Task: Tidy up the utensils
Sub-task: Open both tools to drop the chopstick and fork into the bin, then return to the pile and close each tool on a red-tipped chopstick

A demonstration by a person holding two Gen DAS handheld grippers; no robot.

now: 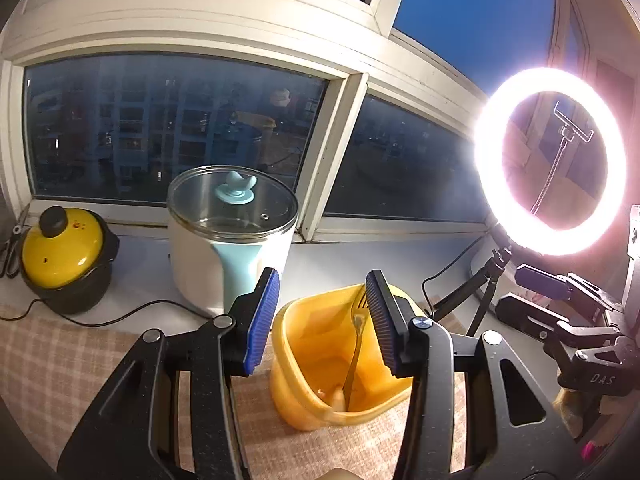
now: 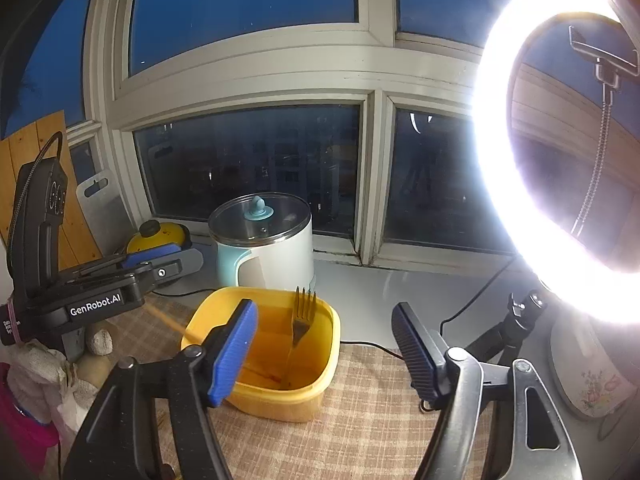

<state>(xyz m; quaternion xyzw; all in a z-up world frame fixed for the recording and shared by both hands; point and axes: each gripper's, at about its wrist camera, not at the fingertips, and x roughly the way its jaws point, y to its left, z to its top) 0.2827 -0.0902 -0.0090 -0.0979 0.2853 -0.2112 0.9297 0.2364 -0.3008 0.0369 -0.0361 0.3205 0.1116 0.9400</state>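
A yellow plastic tub [image 1: 304, 400] stands on a checked cloth. A metal fork [image 1: 357, 332] leans inside it, tines up against the far wall. My left gripper [image 1: 322, 280] hangs open just above the tub's near rim, and its blue pads touch nothing. The right wrist view shows the same tub [image 2: 280, 400] and fork [image 2: 303, 316]. My right gripper [image 2: 325, 310] stands wide open over the tub, with nothing held. The left gripper [image 2: 160, 260] reaches in from the left. A blurred orange streak [image 2: 168, 320] lies by the tub's left rim; I cannot tell what it is.
A white electric pot [image 1: 228, 248] with a glass lid and a yellow-lidded black pot [image 1: 64, 256] stand by the window. A bright ring light [image 1: 548, 160] on a tripod is at the right, with cables [image 1: 100, 320] across the counter. A floral dish [image 2: 596, 380] sits far right.
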